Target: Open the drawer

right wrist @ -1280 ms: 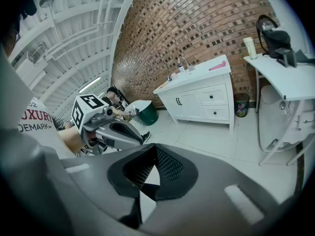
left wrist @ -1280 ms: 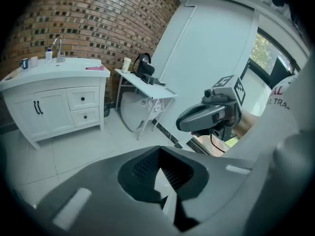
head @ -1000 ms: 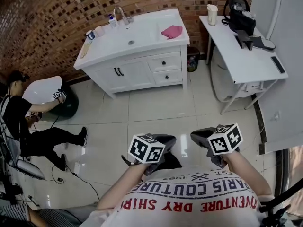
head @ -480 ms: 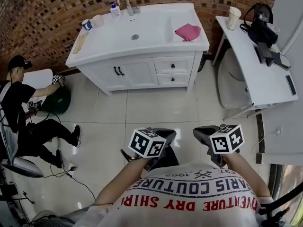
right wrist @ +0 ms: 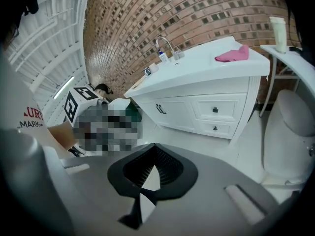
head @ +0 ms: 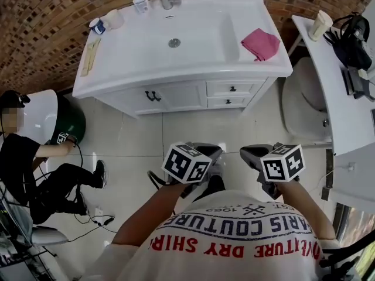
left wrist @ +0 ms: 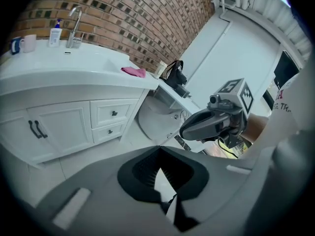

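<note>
Well, glossy pale floor tiles (head: 176, 134), a brick wall (head: 47, 16) behind, and a white sink cabinet (head: 176, 96) against it. The left gripper (head: 214, 152) and right gripper (head: 249, 154) are both clenched on nothing (tips pinched together), well short of the drawer (head: 232, 88) at the cabinet's right. A pink cloth (head: 261, 44) lies on top, and a person (head: 29, 157) sits at the left.
</note>
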Demonstrator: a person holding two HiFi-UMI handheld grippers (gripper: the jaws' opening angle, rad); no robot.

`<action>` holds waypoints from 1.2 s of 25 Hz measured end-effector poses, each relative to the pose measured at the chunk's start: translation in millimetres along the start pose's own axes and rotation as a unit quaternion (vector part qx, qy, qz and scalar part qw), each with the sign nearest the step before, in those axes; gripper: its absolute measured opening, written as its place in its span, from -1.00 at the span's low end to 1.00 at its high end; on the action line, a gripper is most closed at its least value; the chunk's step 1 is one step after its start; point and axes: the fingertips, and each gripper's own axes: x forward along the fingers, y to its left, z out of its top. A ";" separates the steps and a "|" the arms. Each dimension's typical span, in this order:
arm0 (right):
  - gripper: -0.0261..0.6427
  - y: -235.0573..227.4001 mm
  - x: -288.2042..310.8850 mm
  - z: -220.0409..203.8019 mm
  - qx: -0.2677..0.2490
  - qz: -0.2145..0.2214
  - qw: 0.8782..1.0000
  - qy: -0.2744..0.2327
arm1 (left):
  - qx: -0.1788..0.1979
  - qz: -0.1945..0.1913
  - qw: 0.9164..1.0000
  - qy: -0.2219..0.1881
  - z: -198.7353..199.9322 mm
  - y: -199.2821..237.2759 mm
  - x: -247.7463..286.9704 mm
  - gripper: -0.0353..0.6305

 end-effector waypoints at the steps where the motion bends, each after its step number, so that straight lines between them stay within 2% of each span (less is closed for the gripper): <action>1: -0.90 -3.3 4.7 6.7 0.003 -0.004 1.000 0.001 | 0.002 -0.004 1.000 0.001 5.9 8.4 0.4 -0.93; 5: -0.90 -14.2 15.9 15.3 0.014 -0.023 1.000 0.012 | 0.000 -0.021 1.000 0.005 14.9 30.9 5.9 -0.93; 11: -0.90 -26.5 14.6 7.6 0.026 -0.029 0.999 0.025 | -0.007 -0.035 0.999 0.007 18.9 31.7 20.0 -0.93; 18: -0.90 -42.5 18.1 2.4 0.026 -0.019 0.999 0.037 | -0.023 -0.022 0.999 0.008 19.4 39.3 30.0 -0.93; 30: -0.90 -94.4 56.2 0.8 0.062 -0.008 0.997 0.037 | -0.083 0.007 0.996 0.005 -0.7 78.8 40.4 -0.93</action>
